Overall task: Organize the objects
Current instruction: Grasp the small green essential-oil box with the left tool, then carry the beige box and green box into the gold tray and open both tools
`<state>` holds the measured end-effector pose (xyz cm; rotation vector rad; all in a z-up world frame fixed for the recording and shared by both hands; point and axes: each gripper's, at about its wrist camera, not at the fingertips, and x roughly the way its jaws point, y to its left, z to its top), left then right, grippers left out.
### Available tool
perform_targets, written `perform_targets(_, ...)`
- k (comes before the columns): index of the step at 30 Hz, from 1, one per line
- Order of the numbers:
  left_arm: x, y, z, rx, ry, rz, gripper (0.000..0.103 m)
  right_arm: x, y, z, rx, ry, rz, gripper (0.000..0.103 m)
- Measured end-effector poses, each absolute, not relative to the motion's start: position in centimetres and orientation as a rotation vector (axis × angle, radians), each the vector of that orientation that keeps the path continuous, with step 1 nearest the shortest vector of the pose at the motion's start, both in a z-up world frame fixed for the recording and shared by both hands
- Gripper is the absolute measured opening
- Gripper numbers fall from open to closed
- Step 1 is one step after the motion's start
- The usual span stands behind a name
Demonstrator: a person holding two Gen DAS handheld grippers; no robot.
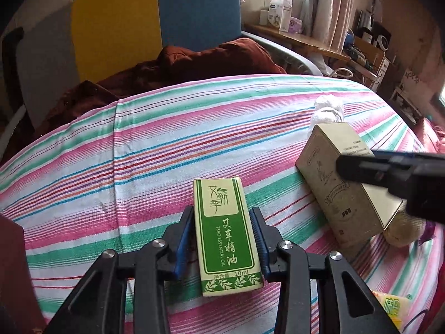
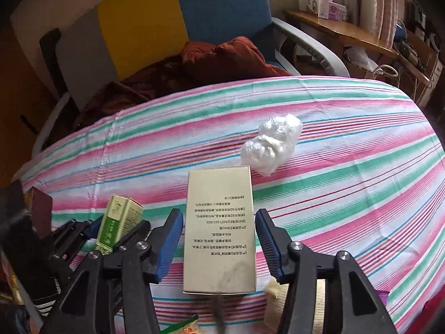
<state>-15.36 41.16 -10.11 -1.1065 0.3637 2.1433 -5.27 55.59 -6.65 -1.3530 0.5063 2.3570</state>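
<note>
A small green essential-oil box [image 1: 226, 235] lies on the striped cloth [image 1: 155, 150] between the blue pads of my left gripper [image 1: 224, 217]; the jaws stand close beside it with narrow gaps. It also shows in the right wrist view [image 2: 118, 224]. A larger beige box [image 2: 219, 229] lies between the fingers of my right gripper [image 2: 219, 218], which is open with clear gaps on both sides. That box [image 1: 345, 183] lies at the right in the left wrist view, where a right gripper finger [image 1: 389, 169] crosses over it.
A crumpled white plastic wad [image 2: 271, 146] lies beyond the beige box. A dark red cloth [image 1: 178, 66] is heaped at the far edge against blue, yellow and grey panels. A yellow packet [image 1: 392, 306] and a cream fuzzy item [image 2: 278, 286] lie near the front.
</note>
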Motion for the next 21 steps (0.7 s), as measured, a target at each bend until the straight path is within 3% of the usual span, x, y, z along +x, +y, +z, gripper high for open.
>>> perform_targets(5, -15.4, 40.9, -10.1, -1.100, 0.333, 2.139, 0.039, -5.7, 54.9, -7.4, -1.402, 0.401, 2.339, 0.050)
perform_targets(8, -15.8, 40.8, -10.1, -1.106, 0.298, 2.152, 0.031, -5.7, 54.6, -7.5, -1.408, 0.376, 2.347, 0.050)
perform_targets(21, -13.3, 39.3, -8.2, -1.152, 0.310, 2.134, 0.030, -6.5, 53.0, -8.0, -1.467, 0.282, 2.415, 0.050)
